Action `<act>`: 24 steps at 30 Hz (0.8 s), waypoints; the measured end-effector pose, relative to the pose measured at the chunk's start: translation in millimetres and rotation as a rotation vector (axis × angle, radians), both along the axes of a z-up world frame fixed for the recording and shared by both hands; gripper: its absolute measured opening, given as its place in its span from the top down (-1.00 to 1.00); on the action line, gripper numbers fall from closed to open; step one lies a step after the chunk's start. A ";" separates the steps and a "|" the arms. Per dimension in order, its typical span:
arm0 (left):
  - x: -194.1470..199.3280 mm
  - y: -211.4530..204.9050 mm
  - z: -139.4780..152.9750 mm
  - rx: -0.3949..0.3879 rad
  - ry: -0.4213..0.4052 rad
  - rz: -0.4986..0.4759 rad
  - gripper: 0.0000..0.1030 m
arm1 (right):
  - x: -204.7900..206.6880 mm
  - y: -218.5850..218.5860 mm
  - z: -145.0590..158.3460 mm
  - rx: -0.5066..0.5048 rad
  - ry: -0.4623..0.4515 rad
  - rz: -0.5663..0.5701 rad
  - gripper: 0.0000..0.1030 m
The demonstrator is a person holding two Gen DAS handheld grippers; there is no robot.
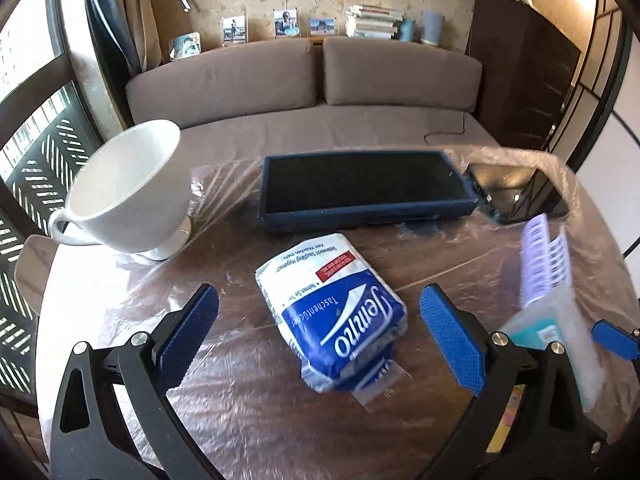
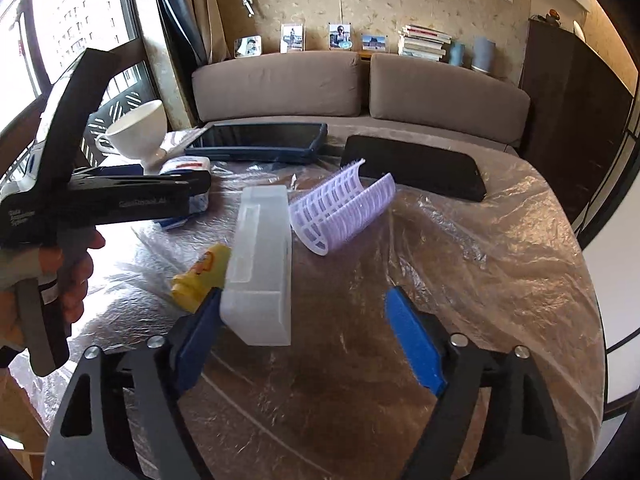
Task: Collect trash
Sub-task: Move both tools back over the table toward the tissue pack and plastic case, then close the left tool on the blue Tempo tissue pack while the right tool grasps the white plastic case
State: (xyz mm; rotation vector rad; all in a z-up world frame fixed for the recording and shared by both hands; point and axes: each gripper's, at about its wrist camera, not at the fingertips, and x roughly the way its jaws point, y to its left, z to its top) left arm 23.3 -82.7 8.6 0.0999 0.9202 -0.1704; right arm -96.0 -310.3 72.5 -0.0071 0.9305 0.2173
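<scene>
My left tongs (image 1: 318, 322) spread wide, tissue pack (image 1: 330, 312) lying between them mid-frame, untouched | my right tongs (image 2: 304, 320) apart, white box (image 2: 262, 264) by the left pad, lower middle, not pinched

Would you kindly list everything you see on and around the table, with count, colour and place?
Tissue pack: one, blue-white, between left jaws.
Cup: one, white, table's left.
Tablet: one, dark, blue-cased, far side.
Phone: one, black, right of tablet.
Hair roller: one, lilac, centre.
Plastic box: one, translucent white, between right jaws.
Tube: one, yellow, left of box.
Sofa: one, brown, behind.
Left hand-held gripper: open.
Right hand-held gripper: open around the box.
</scene>
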 end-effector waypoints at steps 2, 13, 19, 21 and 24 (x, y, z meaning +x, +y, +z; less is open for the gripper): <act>3.0 0.0 -5.3 -0.002 0.017 -0.007 -0.97 | 2.5 2.2 -2.6 -0.017 0.003 0.001 -0.47; 3.6 -6.9 -9.2 -0.004 0.005 -0.061 -0.52 | 26.4 14.0 -10.4 0.015 0.031 0.035 -0.12; -3.4 -2.3 -7.3 -0.029 -0.003 -0.072 -0.28 | 26.0 23.6 -15.6 0.003 0.042 0.080 0.48; -5.0 0.0 -6.5 -0.046 -0.002 -0.076 -0.24 | 24.7 26.7 -15.3 -0.004 0.044 0.089 0.49; -7.5 3.9 -5.0 -0.077 0.002 -0.071 -0.17 | 22.3 23.6 -13.7 0.034 0.053 0.086 0.49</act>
